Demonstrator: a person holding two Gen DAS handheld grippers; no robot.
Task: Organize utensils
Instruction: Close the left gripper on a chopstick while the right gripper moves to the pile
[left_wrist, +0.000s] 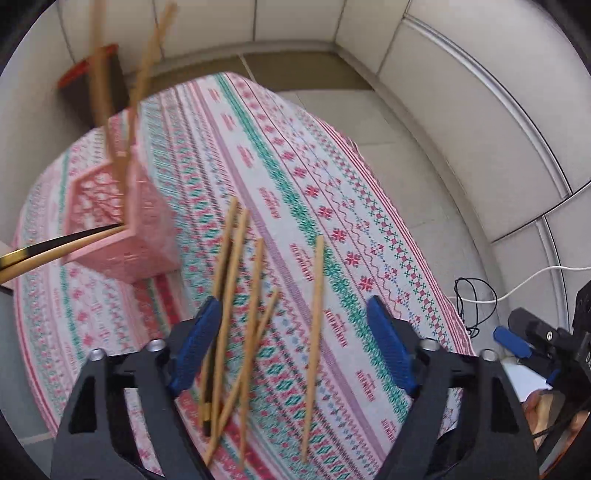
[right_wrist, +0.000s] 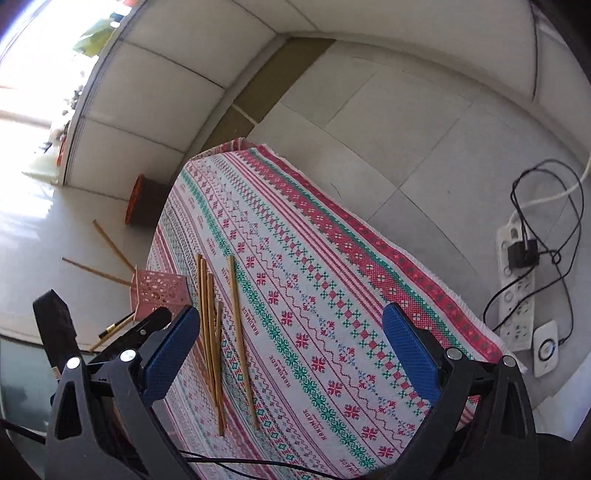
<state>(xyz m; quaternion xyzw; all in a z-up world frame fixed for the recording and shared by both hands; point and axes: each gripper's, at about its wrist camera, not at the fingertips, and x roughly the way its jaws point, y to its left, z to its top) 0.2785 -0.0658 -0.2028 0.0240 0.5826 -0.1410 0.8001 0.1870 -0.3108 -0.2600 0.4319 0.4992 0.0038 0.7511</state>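
Observation:
Several wooden chopsticks (left_wrist: 236, 325) lie loose on the patterned tablecloth (left_wrist: 332, 258), one (left_wrist: 314, 343) lying apart to the right. A pink perforated basket (left_wrist: 125, 225) stands at the left with two wooden chopsticks (left_wrist: 133, 99) sticking up from it and black-and-gold chopsticks (left_wrist: 55, 247) leaning out. My left gripper (left_wrist: 295, 343) is open above the loose chopsticks, holding nothing. My right gripper (right_wrist: 291, 354) is open and empty above the cloth; the loose chopsticks (right_wrist: 212, 332) lie by its left finger (right_wrist: 170, 354), the basket (right_wrist: 157, 291) beyond.
A dark bin with a red rim (right_wrist: 142, 205) stands on the floor past the table's far left corner. A power strip with cables (right_wrist: 517, 280) lies on the floor to the right. The right gripper shows at the left wrist view's right edge (left_wrist: 543, 339).

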